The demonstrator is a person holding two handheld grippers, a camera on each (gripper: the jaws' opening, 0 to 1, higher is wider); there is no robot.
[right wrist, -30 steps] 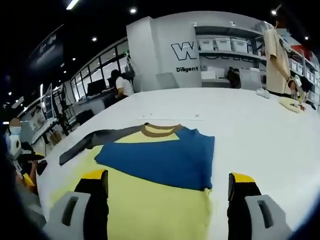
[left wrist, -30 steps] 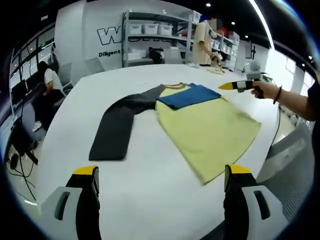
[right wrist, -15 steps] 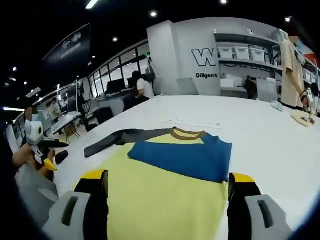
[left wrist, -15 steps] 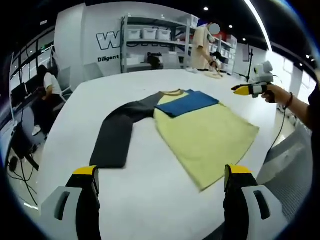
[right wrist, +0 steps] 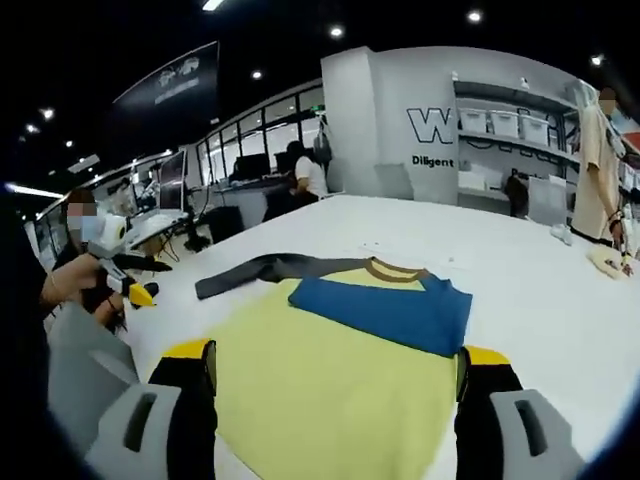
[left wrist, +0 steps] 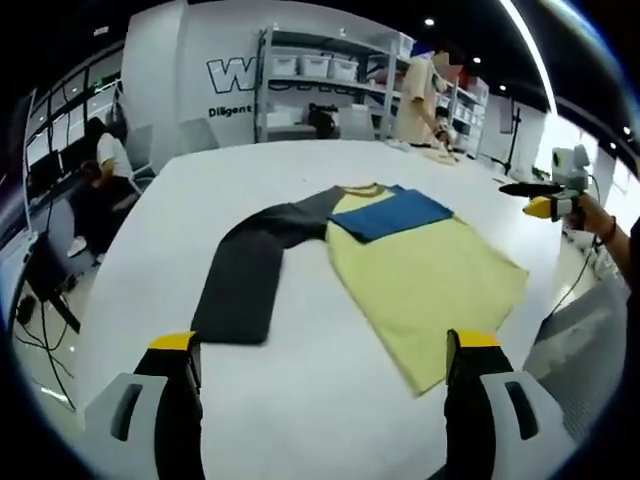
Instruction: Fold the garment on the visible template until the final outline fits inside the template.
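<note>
My left gripper [left wrist: 318,375] and right gripper [right wrist: 336,385] wide open, empty; garment [left wrist: 420,275] on table [left wrist: 300,400], blue sleeve [right wrist: 385,308] folded in; template possibly hidden.

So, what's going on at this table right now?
A person holds a claw in each hand over a white table, folding a yellow shirt. Its blue sleeve is already folded across the chest; the dark grey sleeve still lies stretched out flat. The left claw and right claw are both open, hovering clear of the fabric, holding nothing.
</note>
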